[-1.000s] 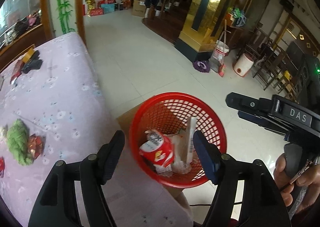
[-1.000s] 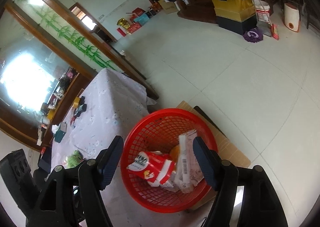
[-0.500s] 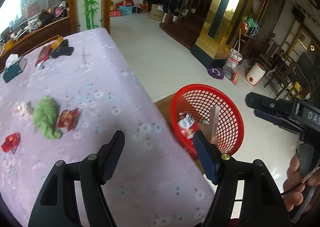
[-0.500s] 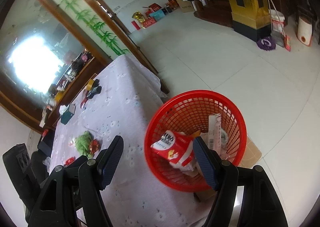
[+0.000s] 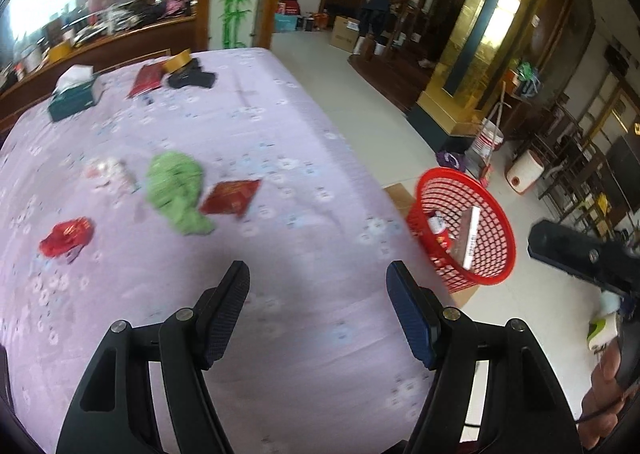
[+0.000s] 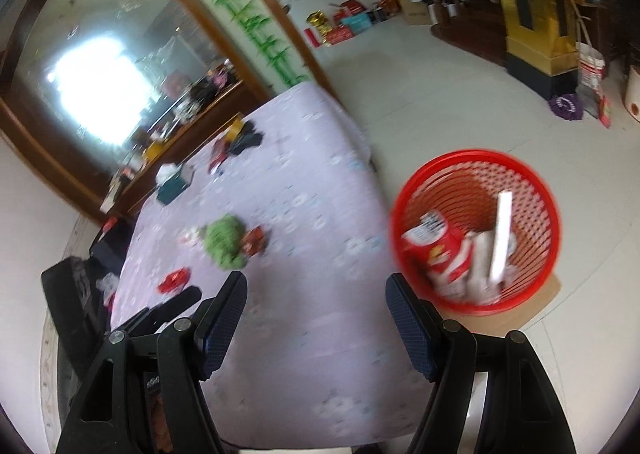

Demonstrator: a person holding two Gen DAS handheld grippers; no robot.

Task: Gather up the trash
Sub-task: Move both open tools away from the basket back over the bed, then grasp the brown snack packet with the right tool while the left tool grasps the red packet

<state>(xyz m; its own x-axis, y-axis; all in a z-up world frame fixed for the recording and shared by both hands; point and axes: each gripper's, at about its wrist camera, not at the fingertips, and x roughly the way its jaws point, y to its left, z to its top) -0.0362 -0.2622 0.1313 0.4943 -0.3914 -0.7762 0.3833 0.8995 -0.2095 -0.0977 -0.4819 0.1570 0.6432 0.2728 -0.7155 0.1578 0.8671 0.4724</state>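
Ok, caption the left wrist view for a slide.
Open left gripper over the tablecloth, facing scattered wrappers and a green cloth; red basket on the floor.

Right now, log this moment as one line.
left gripper open, empty | right gripper open, empty | red basket holds trash | wrappers on table

The counter point(image 5: 304, 158) wears a pale lilac cloth dotted with small white flowers. On it lie a green crumpled bag point(image 5: 176, 190), a dark red wrapper point(image 5: 230, 196) and a bright red wrapper point(image 5: 66, 240). The basket point(image 6: 536, 190) is red mesh. Each tool has black arms and blue pads point(image 5: 408, 314).
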